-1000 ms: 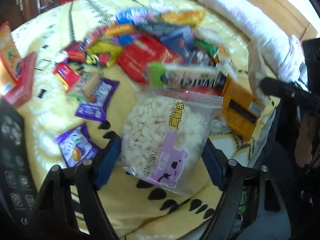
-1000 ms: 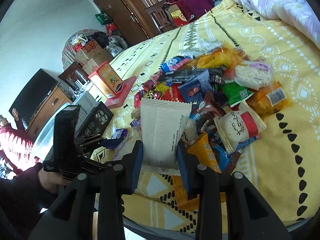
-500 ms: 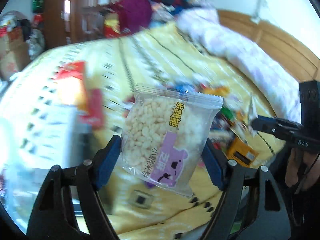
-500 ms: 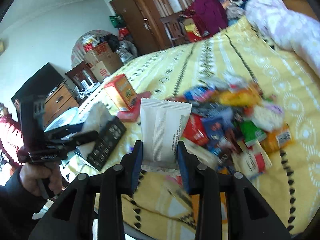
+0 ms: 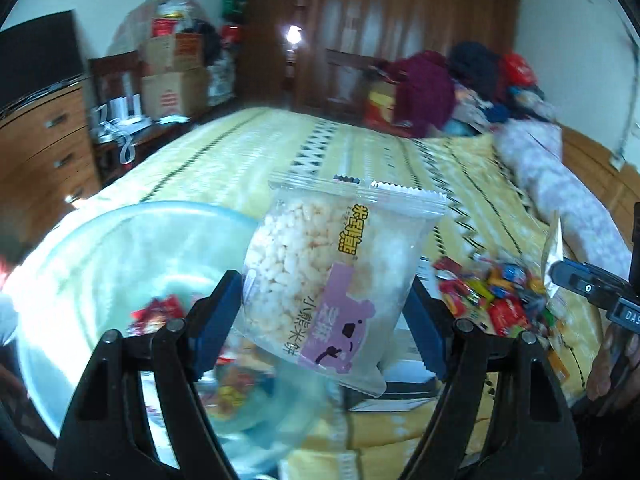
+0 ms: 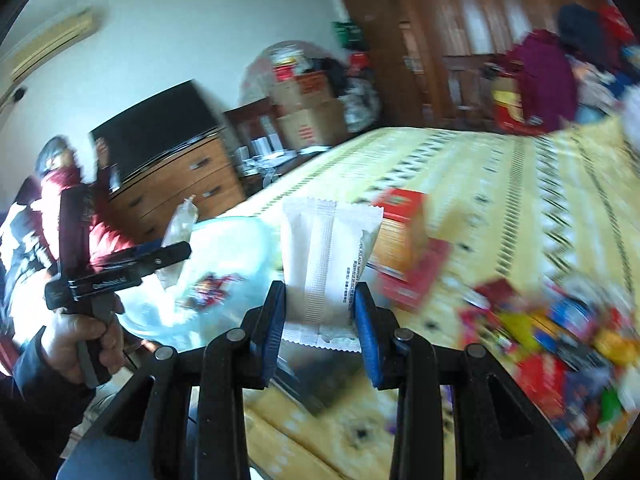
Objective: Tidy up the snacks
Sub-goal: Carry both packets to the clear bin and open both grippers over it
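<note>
So the puffed rice bag (image 5: pixel 328 284) is pinched wide between the left gripper (image 5: pixel 326 316) pads, held up over a pale blue bowl (image 5: pixel 100 240). A white wrapper (image 6: pixel 326 264) is clamped narrow in the right gripper (image 6: pixel 320 316). Loose snacks (image 5: pixel 492 292) are scattered on the yellow bedspread (image 5: pixel 360 152).

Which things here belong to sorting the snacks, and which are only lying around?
Part of the job: rice puff bag in left gripper; white packet in right gripper; clear bowl; snack pile.

Lying about: cardboard boxes; clothes heap; dresser.
</note>
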Motion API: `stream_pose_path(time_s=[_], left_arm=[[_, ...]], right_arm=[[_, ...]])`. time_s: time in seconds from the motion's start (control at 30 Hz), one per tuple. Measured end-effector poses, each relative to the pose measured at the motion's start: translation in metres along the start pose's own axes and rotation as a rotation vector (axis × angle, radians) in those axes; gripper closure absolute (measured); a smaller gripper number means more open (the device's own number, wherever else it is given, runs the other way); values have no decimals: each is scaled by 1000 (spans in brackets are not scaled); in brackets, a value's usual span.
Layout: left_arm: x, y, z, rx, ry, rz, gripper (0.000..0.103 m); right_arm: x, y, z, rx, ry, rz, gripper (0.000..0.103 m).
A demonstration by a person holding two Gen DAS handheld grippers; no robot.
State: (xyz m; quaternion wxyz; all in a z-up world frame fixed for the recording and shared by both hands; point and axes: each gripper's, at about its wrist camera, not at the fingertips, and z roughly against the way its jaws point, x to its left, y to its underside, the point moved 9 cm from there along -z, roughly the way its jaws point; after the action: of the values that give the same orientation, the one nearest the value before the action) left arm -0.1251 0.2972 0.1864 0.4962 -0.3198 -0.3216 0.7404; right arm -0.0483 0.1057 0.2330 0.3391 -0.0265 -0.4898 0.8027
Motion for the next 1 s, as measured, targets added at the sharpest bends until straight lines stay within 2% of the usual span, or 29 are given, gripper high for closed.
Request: stream_pose_path(time_s=[0.17, 0.27, 0.47, 0.63, 1.0], left_arm=[[65, 3, 10, -13, -95, 97, 23], [77, 11, 1, 8, -113, 136, 23], [96, 29, -8, 48, -116, 182, 23], [112, 41, -8, 67, -115, 213, 23], [120, 45, -11, 85, -107, 222, 23]], right_arm=[[77, -24, -59, 42, -106, 94, 65], [110, -27, -93, 82, -150, 122, 66], [158, -10, -147, 164, -210, 154, 66], [168, 0, -182, 217, -224, 162, 66], [165, 7, -206, 247, -235, 149, 65]])
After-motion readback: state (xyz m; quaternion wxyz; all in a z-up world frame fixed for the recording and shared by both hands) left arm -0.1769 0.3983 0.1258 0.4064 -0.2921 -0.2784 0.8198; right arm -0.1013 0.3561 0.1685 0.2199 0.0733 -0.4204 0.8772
